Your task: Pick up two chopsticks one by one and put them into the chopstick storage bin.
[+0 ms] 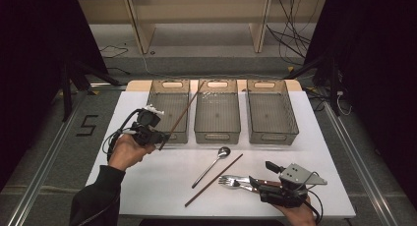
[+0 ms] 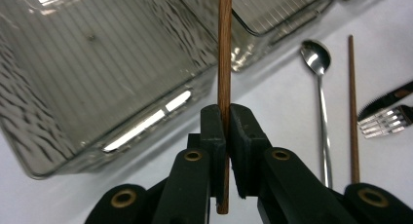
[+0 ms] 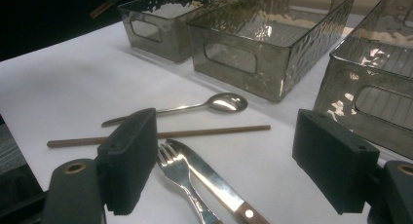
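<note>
A dark sleeve (image 1: 93,196) covers the person's left forearm. Both grippers are black, with brass-coloured rivets and trailing black cables. The right gripper (image 1: 269,177) carries a grey three-cornered plate (image 1: 300,175)

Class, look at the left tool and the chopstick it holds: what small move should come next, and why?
Probably carry it forward over the left bin and open. The left tool is shut on one chopstick, whose far end already reaches over the bins, while the other chopstick lies on the table.

Lab — black curtains (image 1: 29,49), floor cables (image 1: 290,39)
</note>
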### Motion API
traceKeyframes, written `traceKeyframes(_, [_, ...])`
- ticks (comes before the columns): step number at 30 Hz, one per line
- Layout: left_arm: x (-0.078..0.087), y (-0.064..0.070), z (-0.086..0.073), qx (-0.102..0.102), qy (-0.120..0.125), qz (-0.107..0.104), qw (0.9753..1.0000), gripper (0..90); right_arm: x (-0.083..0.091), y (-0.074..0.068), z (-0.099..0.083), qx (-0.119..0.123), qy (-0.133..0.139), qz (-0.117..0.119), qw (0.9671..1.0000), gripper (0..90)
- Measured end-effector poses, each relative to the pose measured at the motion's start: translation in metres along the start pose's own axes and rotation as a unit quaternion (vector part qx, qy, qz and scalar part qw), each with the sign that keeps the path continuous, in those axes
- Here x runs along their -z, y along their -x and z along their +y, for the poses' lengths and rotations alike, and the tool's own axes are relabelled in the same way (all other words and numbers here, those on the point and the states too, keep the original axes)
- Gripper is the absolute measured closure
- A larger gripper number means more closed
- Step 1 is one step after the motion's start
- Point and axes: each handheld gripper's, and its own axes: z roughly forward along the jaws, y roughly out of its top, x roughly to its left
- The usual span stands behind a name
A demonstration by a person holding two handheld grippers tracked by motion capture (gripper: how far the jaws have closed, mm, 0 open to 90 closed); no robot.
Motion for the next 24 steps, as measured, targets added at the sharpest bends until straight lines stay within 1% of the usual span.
traceKeyframes(5, [-0.001, -0.016, 0.01, 0.01, 0.001, 0.009, 0.9999, 84.5, 0.0, 0.0, 0.0, 0.0, -0.001, 0.0, 1.0, 25.3])
traceKeyframes(8, [-0.001, -0.024, 0.016, 0.019, 0.011, 0.012, 0.9997, 84.5, 0.0, 0.0, 0.0, 0.0, 0.0, 0.0, 1.0, 25.3])
traceKeyframes(11, [-0.002, -0.035, 0.022, 0.031, 0.016, 0.017, 0.9993, 84.5, 0.0, 0.001, 0.0, -0.001, -0.001, 0.001, 1.0, 25.3])
traceKeyframes(15, [-0.006, -0.047, 0.026, 0.04, 0.019, 0.026, 0.9987, 84.5, 0.001, 0.001, 0.0, -0.002, 0.003, 0.002, 1.0, 25.2])
traceKeyframes(18, [-0.009, -0.053, 0.028, 0.043, 0.021, 0.035, 0.9982, 84.5, 0.001, 0.001, 0.0, -0.003, 0.004, 0.002, 1.0, 25.0])
traceKeyframes(23, [-0.015, -0.062, 0.03, 0.05, 0.021, 0.043, 0.9976, 84.4, 0.001, 0.0, 0.0, 0.0, 0.006, 0.003, 1.0, 24.8])
traceKeyframes(24, [-0.016, -0.063, 0.031, 0.053, 0.023, 0.045, 0.9973, 84.4, 0.001, 0.0, 0.0, 0.0, 0.005, 0.003, 1.0, 24.8])
